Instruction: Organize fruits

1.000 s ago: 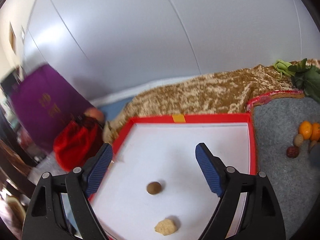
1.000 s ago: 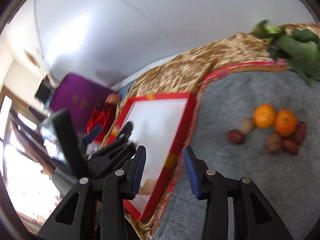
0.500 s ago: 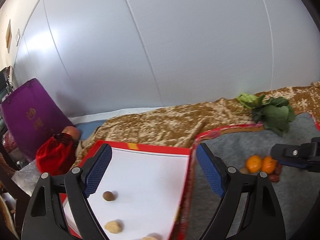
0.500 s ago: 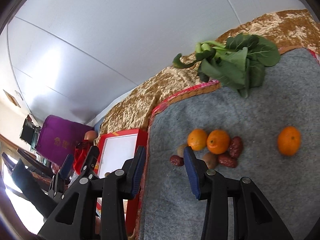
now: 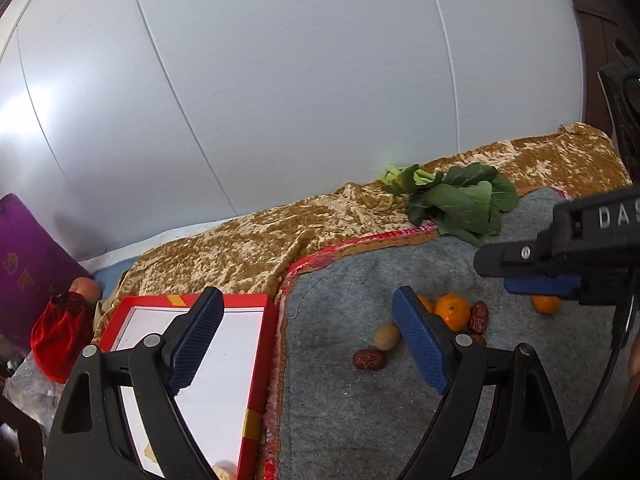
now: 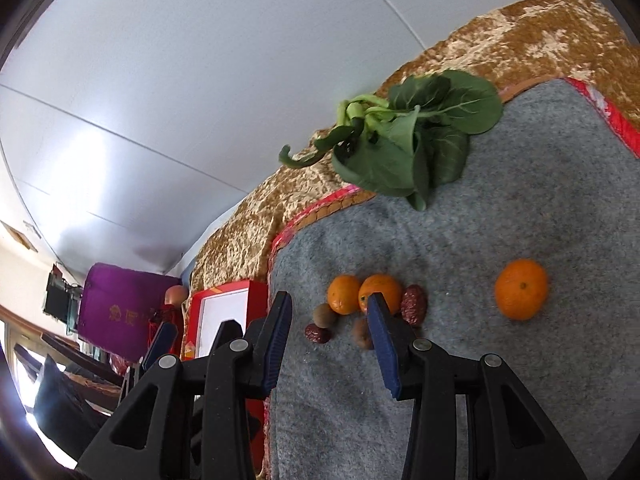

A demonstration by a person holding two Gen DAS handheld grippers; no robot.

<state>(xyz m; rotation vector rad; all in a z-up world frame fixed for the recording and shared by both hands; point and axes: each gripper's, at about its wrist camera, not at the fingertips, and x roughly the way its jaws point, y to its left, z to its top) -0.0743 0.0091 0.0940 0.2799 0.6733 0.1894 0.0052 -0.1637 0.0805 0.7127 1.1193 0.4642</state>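
Fruits lay in a small cluster on the grey felt mat [image 6: 520,220]: two round orange tangerines [image 6: 344,294], dark red wrinkled dates [image 6: 414,310] and small brown round fruits [image 6: 324,315], touching or just beside one another. A third orange tangerine [image 6: 521,294] sat well apart. The right gripper [image 6: 330,340] hovered over the cluster, jaws apart and empty. The left gripper [image 5: 304,340] was also spread wide, holding nothing, between the red-rimmed white tray [image 5: 256,360] and the cluster. Green leafy vegetable [image 6: 416,136] lay at the mat's far edge.

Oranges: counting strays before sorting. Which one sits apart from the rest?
The lone orange on the grey mat's right; the other two touch in the cluster.
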